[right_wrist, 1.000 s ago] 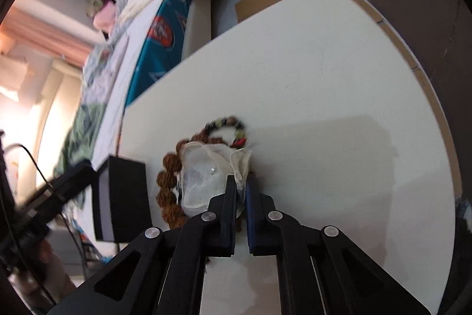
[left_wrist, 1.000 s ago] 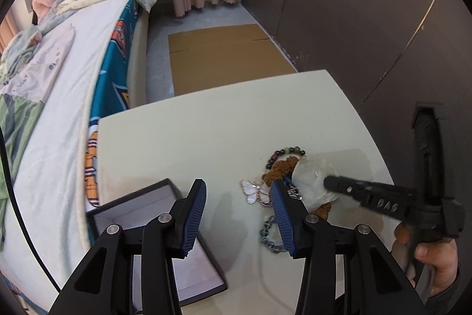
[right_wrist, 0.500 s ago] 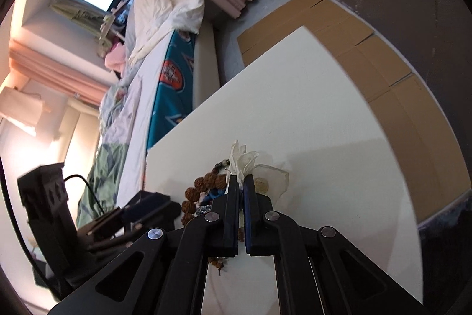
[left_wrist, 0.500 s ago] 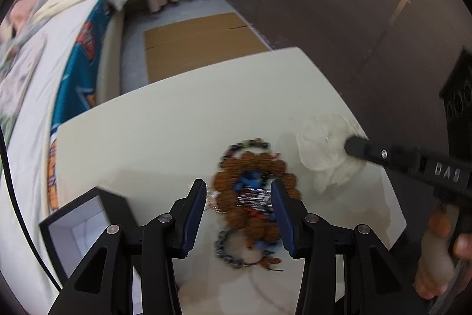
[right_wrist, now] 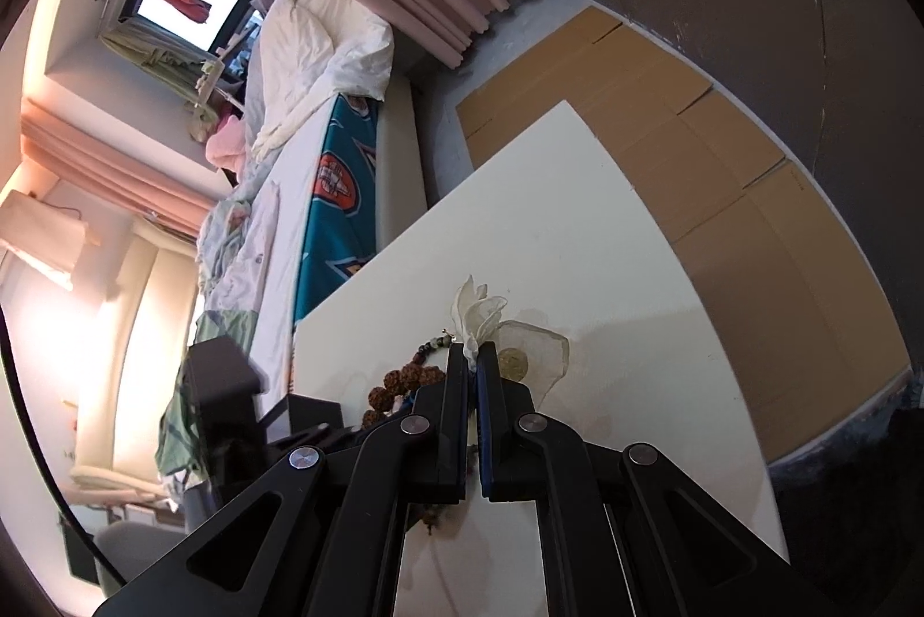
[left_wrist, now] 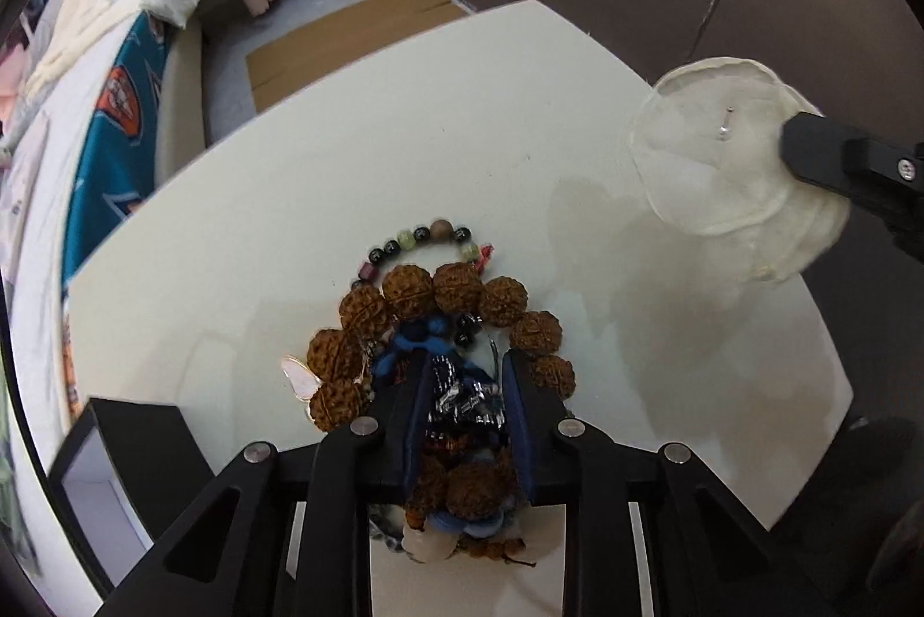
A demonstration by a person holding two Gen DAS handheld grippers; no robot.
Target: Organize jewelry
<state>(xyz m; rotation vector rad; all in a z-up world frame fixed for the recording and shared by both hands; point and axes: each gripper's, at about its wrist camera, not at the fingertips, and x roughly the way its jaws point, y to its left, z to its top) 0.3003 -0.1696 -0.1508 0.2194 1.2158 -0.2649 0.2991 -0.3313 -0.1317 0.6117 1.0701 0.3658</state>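
In the left wrist view, the left gripper (left_wrist: 465,386) pointed down at a pile of jewelry on the white table (left_wrist: 323,189). Its two blue-padded fingers (left_wrist: 417,403) were set a little way apart, and between them sat a shiny silver and blue piece (left_wrist: 459,394); I could not tell if they were pinching it or only standing around it. A ring of big brown bumpy beads (left_wrist: 439,290) curled around the fingertips. Just past it lay a thin bracelet of small dark and green beads (left_wrist: 424,235). A pink butterfly charm (left_wrist: 300,377) peeked out at the left of the brown beads. An open dark box (left_wrist: 124,449) with a white inside stood at the table's near left corner. Up at the right, the right gripper (left_wrist: 808,149) came in from the side and held a see-through white pouch (left_wrist: 716,155) up off the table, well apart from the pile. In the right wrist view, the right gripper (right_wrist: 472,357) was pressed closed on the bunched neck of the pouch (right_wrist: 534,351), whose frilly top stuck out above the fingertips. The brown beads (right_wrist: 404,380) lay on the table (right_wrist: 577,235) to the left, partly hidden by the gripper. A bed (right_wrist: 306,143) stood beyond the table.
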